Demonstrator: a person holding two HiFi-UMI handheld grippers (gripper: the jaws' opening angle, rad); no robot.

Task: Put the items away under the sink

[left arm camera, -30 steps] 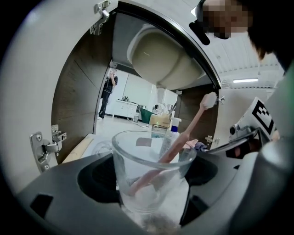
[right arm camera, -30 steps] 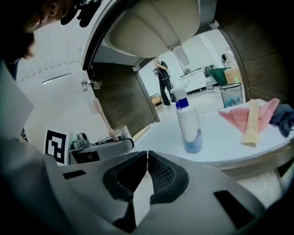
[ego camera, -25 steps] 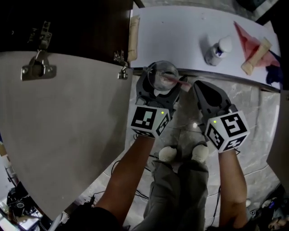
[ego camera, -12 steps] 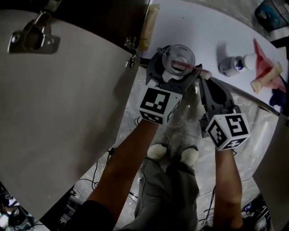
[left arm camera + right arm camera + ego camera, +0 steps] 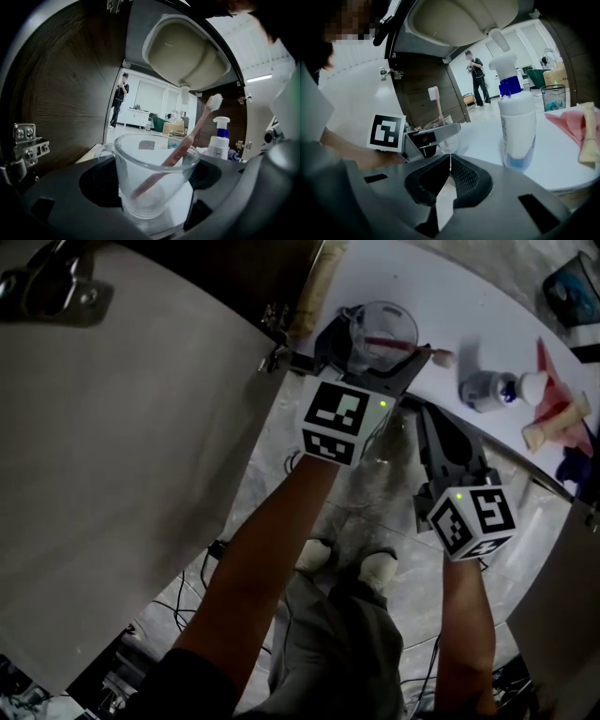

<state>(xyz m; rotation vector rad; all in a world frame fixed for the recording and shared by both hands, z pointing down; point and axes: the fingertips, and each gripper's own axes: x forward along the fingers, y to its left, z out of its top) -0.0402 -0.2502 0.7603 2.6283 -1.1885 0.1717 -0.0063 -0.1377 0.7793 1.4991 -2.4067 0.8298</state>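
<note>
Left gripper on clear cup, pink toothbrush

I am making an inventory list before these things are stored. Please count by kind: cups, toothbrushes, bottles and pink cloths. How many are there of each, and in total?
cup: 1
toothbrush: 1
bottle: 1
pink cloth: 1
Total: 4

A pink toothbrush, a clear glass, a white bottle with blue collar, black-and-white marker cubes.
</note>
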